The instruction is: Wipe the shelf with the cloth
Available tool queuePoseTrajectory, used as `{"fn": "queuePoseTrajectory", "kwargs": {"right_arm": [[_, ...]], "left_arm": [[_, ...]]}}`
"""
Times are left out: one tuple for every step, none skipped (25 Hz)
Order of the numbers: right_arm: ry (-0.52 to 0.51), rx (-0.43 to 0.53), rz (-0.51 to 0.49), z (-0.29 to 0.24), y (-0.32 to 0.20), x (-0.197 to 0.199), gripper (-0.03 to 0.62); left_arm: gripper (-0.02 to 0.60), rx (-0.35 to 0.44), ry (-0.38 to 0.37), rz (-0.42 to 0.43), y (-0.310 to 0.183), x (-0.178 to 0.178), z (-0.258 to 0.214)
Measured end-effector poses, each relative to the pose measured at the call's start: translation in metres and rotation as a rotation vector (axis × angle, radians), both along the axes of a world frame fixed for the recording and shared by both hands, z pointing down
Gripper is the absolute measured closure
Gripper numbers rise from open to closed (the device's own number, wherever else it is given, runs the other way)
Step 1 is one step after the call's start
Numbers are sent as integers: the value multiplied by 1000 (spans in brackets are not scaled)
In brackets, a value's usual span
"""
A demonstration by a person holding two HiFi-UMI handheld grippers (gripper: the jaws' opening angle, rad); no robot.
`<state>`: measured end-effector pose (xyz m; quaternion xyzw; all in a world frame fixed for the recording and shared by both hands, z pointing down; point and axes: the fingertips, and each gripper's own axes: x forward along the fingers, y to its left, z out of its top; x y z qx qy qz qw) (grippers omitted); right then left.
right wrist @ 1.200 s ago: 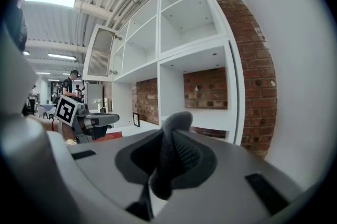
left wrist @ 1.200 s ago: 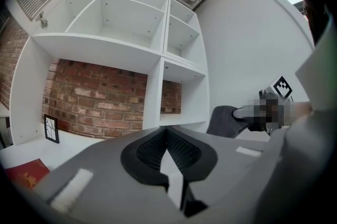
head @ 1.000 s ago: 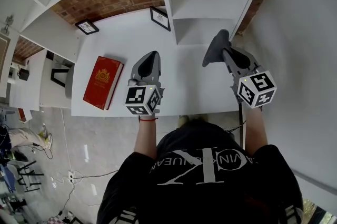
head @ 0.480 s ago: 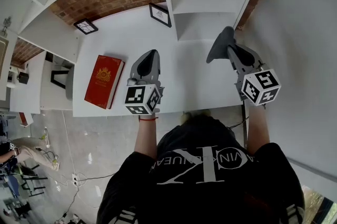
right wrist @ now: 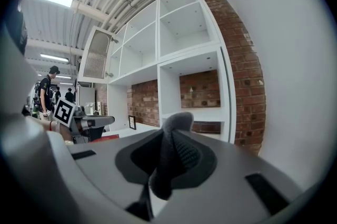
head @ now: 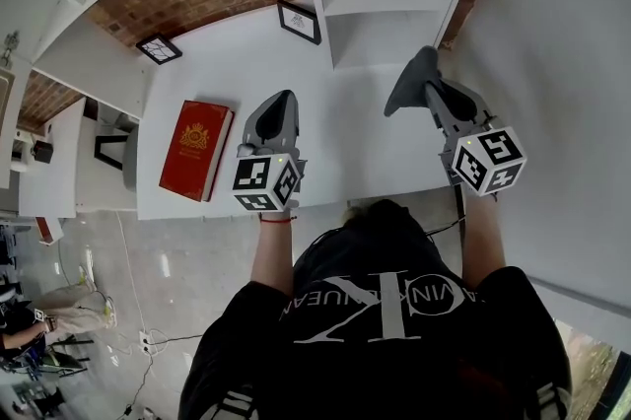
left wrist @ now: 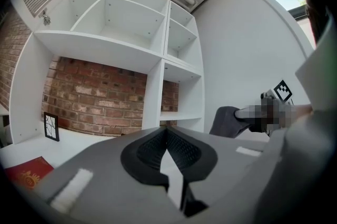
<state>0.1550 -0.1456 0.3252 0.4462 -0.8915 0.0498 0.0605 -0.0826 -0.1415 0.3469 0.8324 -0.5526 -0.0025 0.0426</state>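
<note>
My right gripper [head: 428, 89] is shut on a grey cloth [head: 408, 85], which sticks out past its tips in front of the white shelf unit's lower compartment [head: 380, 43]. In the right gripper view the cloth [right wrist: 171, 152] is pinched between the jaws, and the shelf [right wrist: 195, 112] stands just ahead, apart from it. My left gripper [head: 280, 103] hovers over the white desk [head: 227, 83] with its jaws together and nothing in them. In the left gripper view its tips [left wrist: 166, 132] meet, and the cloth [left wrist: 227, 122] shows off to the right.
A red book [head: 193, 150] lies on the desk to the left. Two small picture frames [head: 299, 21] [head: 160, 48] lean against the brick wall. A white wall [head: 552, 63] stands close on the right. Higher white shelf compartments [left wrist: 121, 18] rise above.
</note>
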Motion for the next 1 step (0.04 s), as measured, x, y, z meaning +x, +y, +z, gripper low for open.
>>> {"fn": "queuePoseTrajectory", "kwargs": {"right_arm": [[0, 0, 0, 1, 2, 0, 551]], "left_arm": [[571, -2, 3, 0, 2, 0, 1]]}}
